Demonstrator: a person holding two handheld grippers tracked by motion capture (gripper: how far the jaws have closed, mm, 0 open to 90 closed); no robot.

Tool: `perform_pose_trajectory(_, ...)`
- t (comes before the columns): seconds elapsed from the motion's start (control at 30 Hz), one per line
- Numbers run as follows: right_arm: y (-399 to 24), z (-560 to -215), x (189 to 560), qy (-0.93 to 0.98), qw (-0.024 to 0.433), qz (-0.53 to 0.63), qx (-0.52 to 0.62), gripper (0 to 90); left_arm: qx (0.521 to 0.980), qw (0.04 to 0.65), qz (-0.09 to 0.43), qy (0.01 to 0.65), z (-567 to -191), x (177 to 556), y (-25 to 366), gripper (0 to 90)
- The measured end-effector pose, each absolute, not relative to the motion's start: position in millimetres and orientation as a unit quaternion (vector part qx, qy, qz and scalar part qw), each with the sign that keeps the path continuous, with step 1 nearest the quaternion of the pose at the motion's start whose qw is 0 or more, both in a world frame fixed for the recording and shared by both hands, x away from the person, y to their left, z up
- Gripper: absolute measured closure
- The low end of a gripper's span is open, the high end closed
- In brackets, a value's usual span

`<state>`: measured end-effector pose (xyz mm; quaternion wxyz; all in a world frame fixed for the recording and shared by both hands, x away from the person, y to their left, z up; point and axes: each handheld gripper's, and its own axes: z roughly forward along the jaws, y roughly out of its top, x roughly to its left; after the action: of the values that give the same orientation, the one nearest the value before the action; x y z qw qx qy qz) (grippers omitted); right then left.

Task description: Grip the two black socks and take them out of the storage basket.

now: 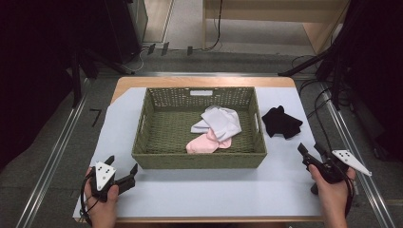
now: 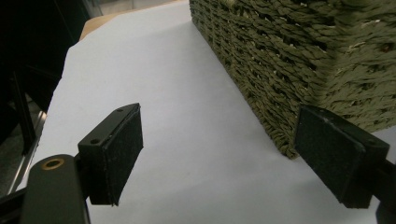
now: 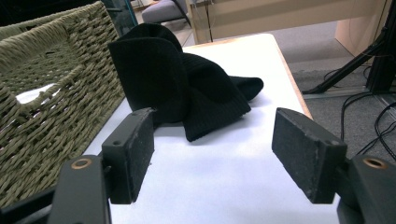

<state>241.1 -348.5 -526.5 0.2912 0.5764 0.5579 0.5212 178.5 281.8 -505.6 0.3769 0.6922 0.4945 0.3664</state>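
Left claw (image 2: 217, 156) wide open, empty, beside basket (image 2: 289, 60) corner. Right claw (image 3: 212, 158) wide open, empty, facing black sock (image 3: 182, 88); sock's far side hidden.

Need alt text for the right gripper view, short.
The right gripper, jaws open and empty, faces a crumpled black sock lying on the white table cover. A woven olive basket stands to the sock's left in this view.
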Motion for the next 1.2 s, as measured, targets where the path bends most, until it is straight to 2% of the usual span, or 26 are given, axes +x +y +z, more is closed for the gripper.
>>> perform_pose_trajectory(0.4,-361.7,-528.0,222.3,0.537,0.284,0.538,0.585,23.7,0.692,0.377,0.369,0.493,-505.6,177.9,281.9,17.3)
perform_pose_trajectory(1.2,-375.7,-531.3,191.1,0.541,0.265,0.546,0.582,23.7,0.691,0.379,0.370,0.492,-505.7,177.6,281.9,17.3)
